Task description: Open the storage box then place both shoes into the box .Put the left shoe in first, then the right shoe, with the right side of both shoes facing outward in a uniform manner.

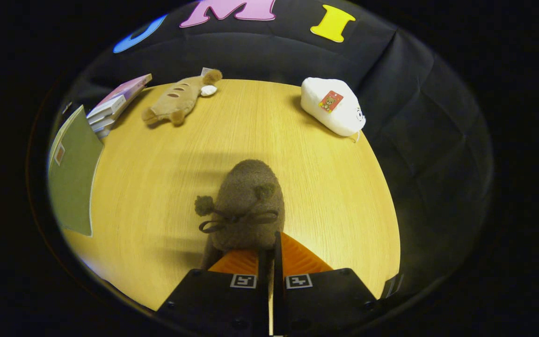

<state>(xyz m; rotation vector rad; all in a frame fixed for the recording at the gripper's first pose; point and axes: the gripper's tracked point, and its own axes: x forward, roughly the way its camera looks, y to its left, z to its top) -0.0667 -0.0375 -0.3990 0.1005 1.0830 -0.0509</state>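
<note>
A fuzzy brown shoe with a dark ribbon bow and small pom-poms points away from me over the wooden table. My gripper holds its near end, with both orange fingers pressed close together on the shoe's rim. The shoe's shadow falls on the table beyond it and to the left, so it seems lifted off the wood. Left of the fingers, at the table's edge, stands a green box with a small label; I see only one flat green face of it.
A stack of books lies beyond the green box. A bread-shaped plush toy rests at the table's far side, and a white plush sits far right. Black cloth walls surround the round table.
</note>
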